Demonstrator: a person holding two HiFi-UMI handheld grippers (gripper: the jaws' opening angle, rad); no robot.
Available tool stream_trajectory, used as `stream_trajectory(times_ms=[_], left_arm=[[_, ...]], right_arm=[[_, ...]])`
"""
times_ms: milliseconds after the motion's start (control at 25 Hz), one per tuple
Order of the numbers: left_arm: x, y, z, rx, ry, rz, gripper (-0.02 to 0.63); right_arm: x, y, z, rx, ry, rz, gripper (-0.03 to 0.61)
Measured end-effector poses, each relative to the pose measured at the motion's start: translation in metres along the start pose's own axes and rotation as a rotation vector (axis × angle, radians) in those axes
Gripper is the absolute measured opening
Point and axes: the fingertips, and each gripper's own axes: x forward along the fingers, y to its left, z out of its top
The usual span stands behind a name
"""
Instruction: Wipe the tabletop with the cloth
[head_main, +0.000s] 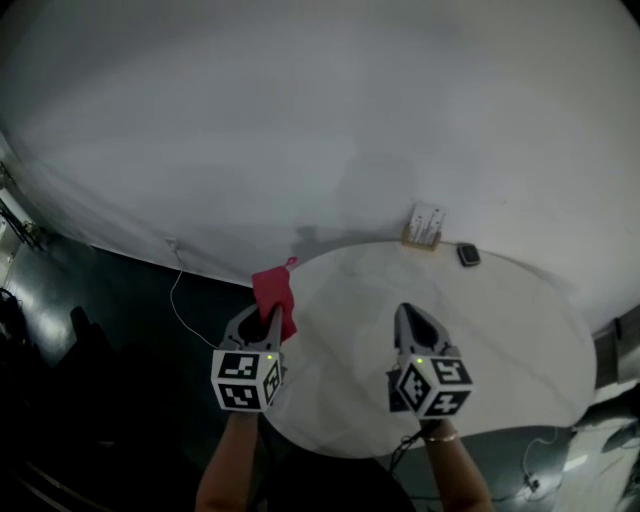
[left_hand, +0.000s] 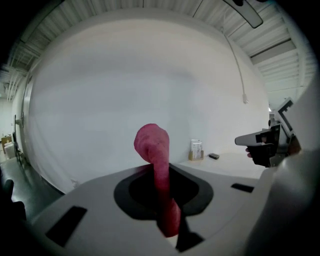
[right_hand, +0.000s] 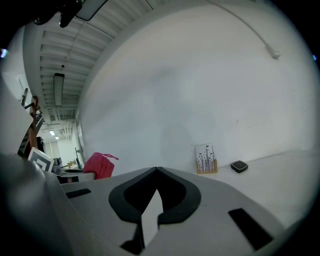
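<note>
Head view: left gripper (head_main: 271, 316) sits lower left of centre, clamped on the red cloth (head_main: 274, 290) right at the left edge of the round white table (head_main: 520, 340). Right gripper (head_main: 404, 311) hangs over the tabletop, lower middle. A little card stand (head_main: 426, 225) and a dark puck (head_main: 468, 255) sit at the far rim.

Left gripper view: jaws pinched on the cloth (left_hand: 154, 147), which pokes up mid-frame.

Right gripper view: jaws pressed together with nothing in them, cloth (right_hand: 100, 165) off at middle left.
</note>
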Motion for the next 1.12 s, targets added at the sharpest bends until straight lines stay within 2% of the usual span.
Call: stream_trajectory(times_ms=[280,1120], left_arm=[[-0.014,-0.026,0.013,0.061,-0.051,-0.009,0.052],[-0.038,-0.032,0.013,0.057,-0.087,-0.013,0.052]], right_arm=[[-0.013,0.011,0.005,-0.002,-0.053,0.044,0.002],[-0.036,0.032,0.01,-0.085,-0.103,0.093,0.002]])
